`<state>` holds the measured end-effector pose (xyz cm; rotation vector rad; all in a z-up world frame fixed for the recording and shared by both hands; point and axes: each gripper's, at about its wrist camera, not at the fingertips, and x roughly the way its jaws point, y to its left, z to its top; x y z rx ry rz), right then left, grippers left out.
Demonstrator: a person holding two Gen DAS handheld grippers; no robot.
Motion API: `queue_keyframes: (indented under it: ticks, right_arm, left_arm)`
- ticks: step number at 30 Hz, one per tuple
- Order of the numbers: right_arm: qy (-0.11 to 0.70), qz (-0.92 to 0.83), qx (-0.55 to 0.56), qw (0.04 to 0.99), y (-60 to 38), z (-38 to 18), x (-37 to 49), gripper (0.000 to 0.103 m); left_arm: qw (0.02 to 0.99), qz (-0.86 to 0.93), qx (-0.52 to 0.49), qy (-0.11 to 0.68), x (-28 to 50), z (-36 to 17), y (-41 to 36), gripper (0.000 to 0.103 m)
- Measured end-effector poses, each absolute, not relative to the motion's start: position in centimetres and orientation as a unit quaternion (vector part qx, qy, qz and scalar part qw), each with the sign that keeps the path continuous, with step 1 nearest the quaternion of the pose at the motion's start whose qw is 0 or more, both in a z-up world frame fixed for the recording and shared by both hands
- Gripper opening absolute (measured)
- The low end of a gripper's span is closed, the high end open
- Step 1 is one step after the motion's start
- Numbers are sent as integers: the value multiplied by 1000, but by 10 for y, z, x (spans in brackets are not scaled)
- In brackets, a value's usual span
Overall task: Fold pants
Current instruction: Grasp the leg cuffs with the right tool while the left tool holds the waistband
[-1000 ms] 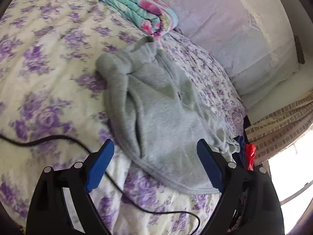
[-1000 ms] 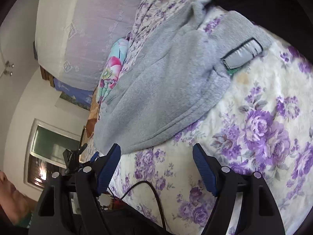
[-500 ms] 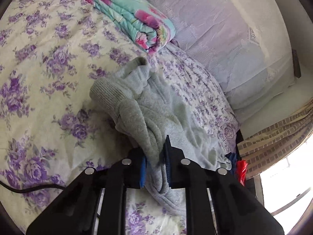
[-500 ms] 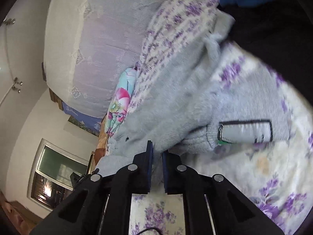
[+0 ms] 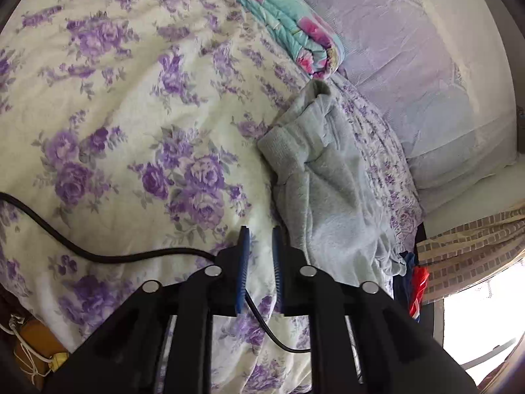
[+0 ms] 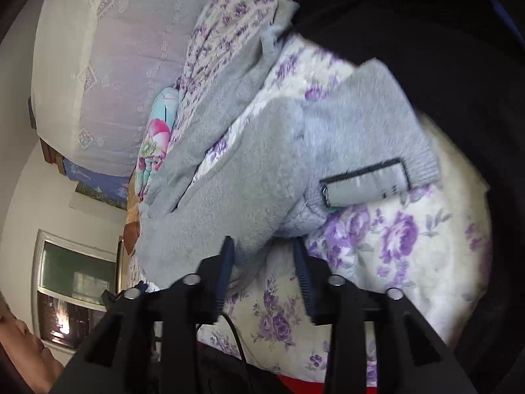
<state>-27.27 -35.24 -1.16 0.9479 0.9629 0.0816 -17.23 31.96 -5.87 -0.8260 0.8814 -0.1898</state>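
1. Grey fuzzy pants (image 5: 331,193) lie bunched on the bed (image 5: 131,105), right of the middle in the left wrist picture.
2. The left gripper (image 5: 261,256) sits at the bottom middle. Its blue fingers (image 5: 243,262) are nearly together with a small gap, and they hold nothing. The pants are just to its right.
3. A black cable (image 5: 98,252) runs across the flowered sheet at the lower left.
4. A rolled blanket (image 5: 295,29) sits at the top, above the pants.
5. In the right wrist picture, the pants (image 6: 262,170) fill the middle, with a grey label (image 6: 364,188) on the waistband.
6. The right gripper (image 6: 262,262) is partly spread. The pants edge lies between its fingers (image 6: 226,262), not pinched.
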Motion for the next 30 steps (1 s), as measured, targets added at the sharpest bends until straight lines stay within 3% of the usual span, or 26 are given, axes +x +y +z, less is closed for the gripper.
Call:
queue_keyframes:
  ticks: [1,2,5,8,10,18,24,26,29,30]
  right_arm:
    - [437,34,429,790,-354,-3,-277,51]
    - [429,31,426,796,-356,4,-281,51]
    - [390,3,429,815,-369,24,-289,51]
    - [359,24,431,828,-375,39,-271,53]
    - [348,40,432,831,-373,44,-249,62]
    - [396,62,434,806,-365,22,-156,63]
    - [422,26,471,774,-386,-12,-113,65]
    - [421,14,486,766,-395,-22,-101,65]
    - [412,-13,498,763,-410,-34,-81,65]
    - [412,-27,497,764,-416,-38,-74,65]
  left_arm:
    - [826,-88,-383,404,-173,-51,321,36]
    - [833,-87,-375,397,-172,-43,322,41]
    - [856,-91,-337,381,-154,-19,316,45]
    - [876,-98,-294,370,-118,3,303,57]
    - [881,-117,-272,369,-86,15,290,68]
    - [866,-90,-240,428,31,-5,265,70]
    - [841,-111,-264,459,66,-27,256,72]
    - [841,-114,-262,459,69,-27,252,69]
    - [835,-122,-279,458,74,-30,256,36]
    - [834,-122,-284,458,76,-31,259,21]
